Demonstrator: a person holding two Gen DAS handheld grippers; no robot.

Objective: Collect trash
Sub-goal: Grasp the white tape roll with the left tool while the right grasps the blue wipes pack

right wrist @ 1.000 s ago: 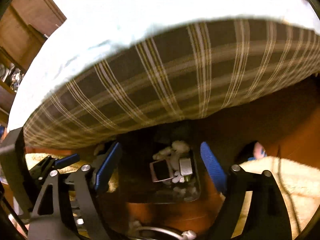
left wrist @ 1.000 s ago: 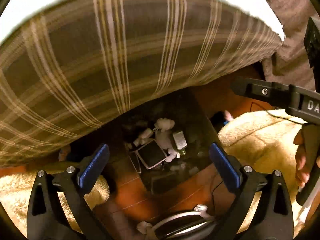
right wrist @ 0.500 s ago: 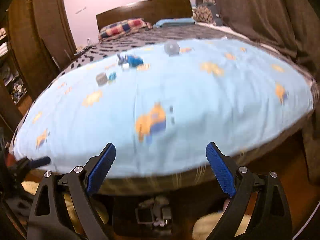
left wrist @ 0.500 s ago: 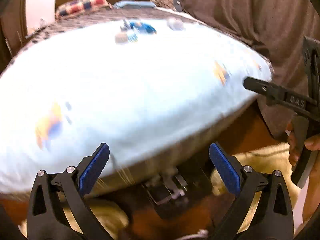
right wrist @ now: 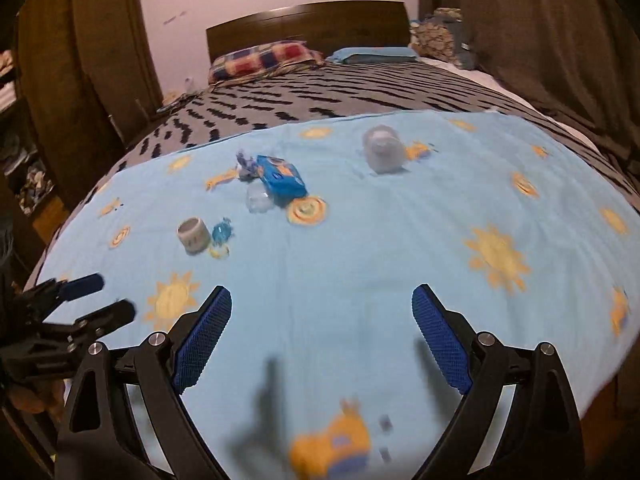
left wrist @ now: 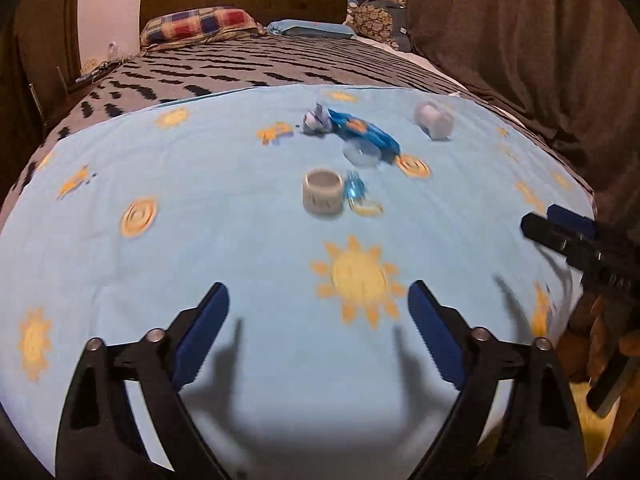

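Note:
Trash lies on a light blue sun-print sheet on the bed: a small paper cup, a blue candy wrapper, a blue snack packet, a crumpled wrapper, a clear plastic piece and a tipped grey cup. My left gripper is open and empty, near the sheet's front edge. My right gripper is open and empty too, to the right of the left one.
A grey patterned blanket covers the bed behind the sheet, with pillows at a wooden headboard. Brown curtains hang on the right. A wooden wardrobe stands left. The right gripper shows in the left wrist view.
Both grippers have swung up from the bin of trash on the floor under the bed edge to face the bed top. Both stay open.

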